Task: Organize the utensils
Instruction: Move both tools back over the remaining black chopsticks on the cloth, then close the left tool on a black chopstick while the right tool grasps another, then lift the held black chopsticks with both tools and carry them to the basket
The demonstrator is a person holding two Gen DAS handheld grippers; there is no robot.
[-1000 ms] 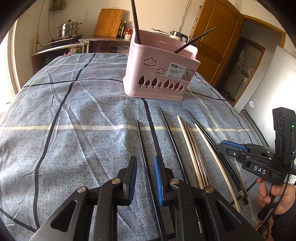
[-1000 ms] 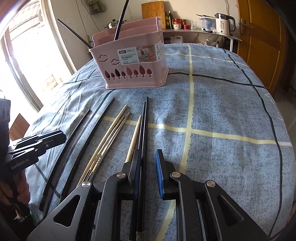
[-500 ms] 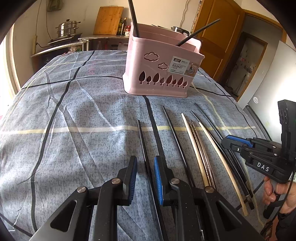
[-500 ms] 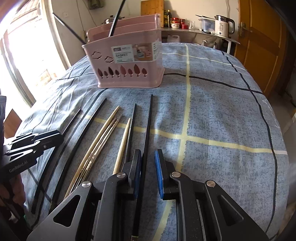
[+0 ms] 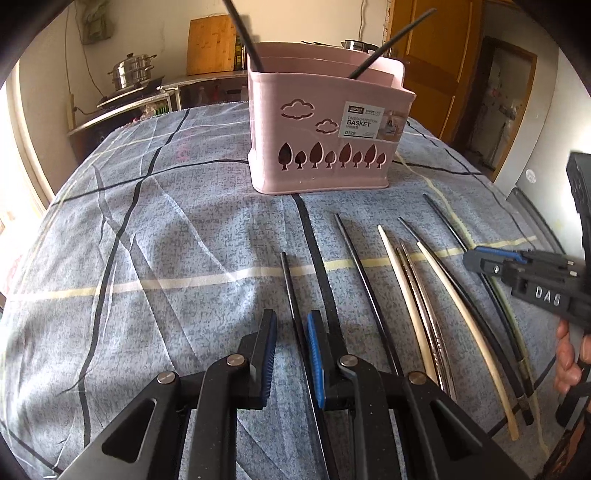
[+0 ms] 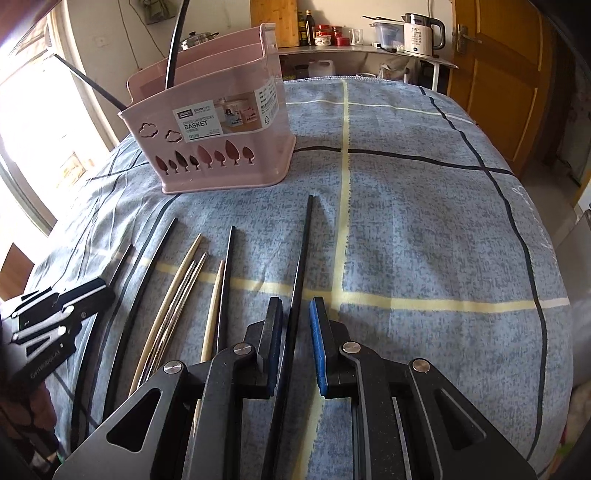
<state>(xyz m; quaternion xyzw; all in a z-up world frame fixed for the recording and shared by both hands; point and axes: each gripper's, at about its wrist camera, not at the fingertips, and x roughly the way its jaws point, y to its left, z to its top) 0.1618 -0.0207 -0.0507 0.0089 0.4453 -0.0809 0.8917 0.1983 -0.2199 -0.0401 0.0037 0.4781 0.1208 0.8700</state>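
Observation:
A pink basket (image 5: 325, 110) (image 6: 221, 147) stands on the blue checked cloth with two black chopsticks leaning in it. Several chopsticks lie side by side in front of it: black ones, pale ones (image 5: 402, 288) and a metal pair (image 5: 421, 302). My left gripper (image 5: 291, 350) is low over the cloth and open. The leftmost black chopstick (image 5: 288, 280) runs into the gap between its pads. My right gripper (image 6: 295, 343) is open too, and the rightmost black chopstick (image 6: 303, 251) passes between its jaws, close to the left pad. Each gripper shows in the other view: the right gripper (image 5: 476, 258), the left gripper (image 6: 99, 291).
A counter behind the table carries a steamer pot (image 5: 133, 70), a cutting board (image 5: 212, 44) and a kettle (image 6: 419, 33). A wooden door (image 6: 495, 74) stands at the right. A hand (image 5: 569, 354) grips the right tool's handle. Bare cloth (image 6: 424, 229) spreads to the right of the chopsticks.
Both grippers have shifted a little across the cloth. In the right wrist view the black chopstick between the jaws has drawn apart from its black neighbour, towards the right.

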